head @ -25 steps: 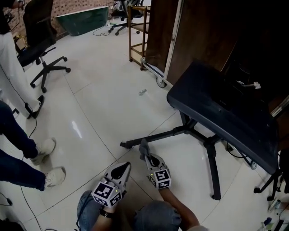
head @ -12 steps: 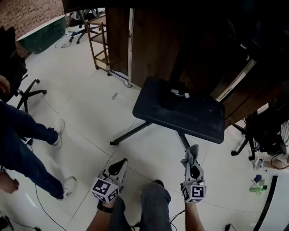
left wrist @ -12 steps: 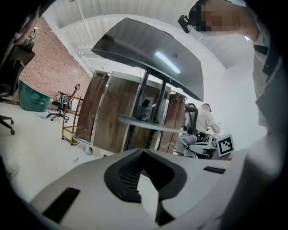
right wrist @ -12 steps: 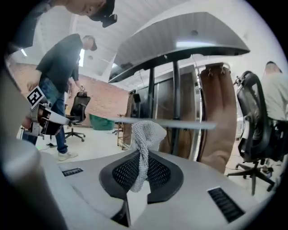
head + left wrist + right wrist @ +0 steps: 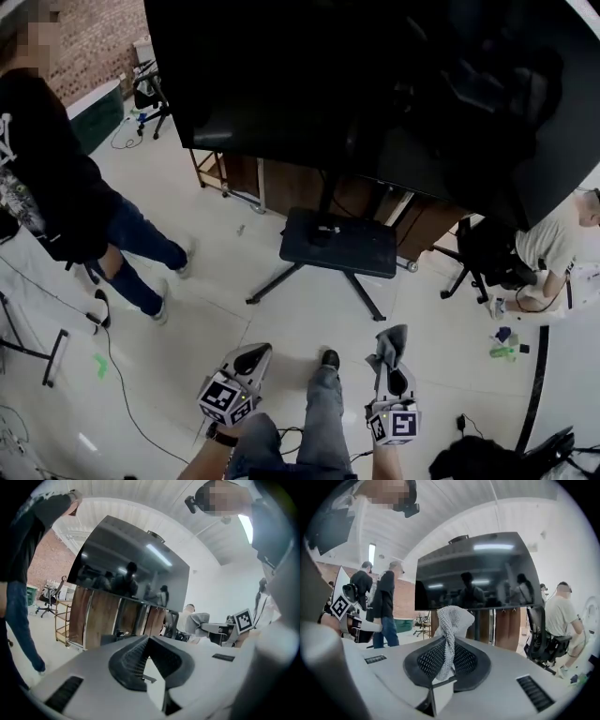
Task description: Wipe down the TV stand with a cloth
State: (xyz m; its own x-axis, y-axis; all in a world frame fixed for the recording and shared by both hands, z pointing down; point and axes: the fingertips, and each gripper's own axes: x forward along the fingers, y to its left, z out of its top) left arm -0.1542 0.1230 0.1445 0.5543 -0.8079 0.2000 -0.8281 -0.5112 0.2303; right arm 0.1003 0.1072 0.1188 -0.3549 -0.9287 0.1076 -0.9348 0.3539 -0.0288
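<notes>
The TV stand [image 5: 338,246] is a black shelf on splayed legs, standing on the white floor under a big black TV [image 5: 375,84] in the head view. Both grippers hang well short of it, near my legs. My right gripper [image 5: 388,349] is shut on a grey mesh cloth [image 5: 390,341], which sticks up in a twist from between the jaws. The right gripper view shows that cloth [image 5: 451,620] pinched in my right gripper [image 5: 448,644], with the TV [image 5: 483,573] beyond. My left gripper [image 5: 255,354] is shut and holds nothing; in its own view the left gripper [image 5: 147,642] points toward the TV [image 5: 126,569].
A person in a black shirt [image 5: 56,178] stands at the left. Another person [image 5: 555,246] sits at the right beside an office chair [image 5: 478,255]. A wooden cart [image 5: 212,167] stands behind the stand. A green bottle [image 5: 502,352], cables and a black bag [image 5: 487,461] lie on the floor.
The view has pulled back and lifted, so the stand looks smaller and farther off and the whole TV shows. The right gripper with the cloth has shifted right, away from the stand's leg.
</notes>
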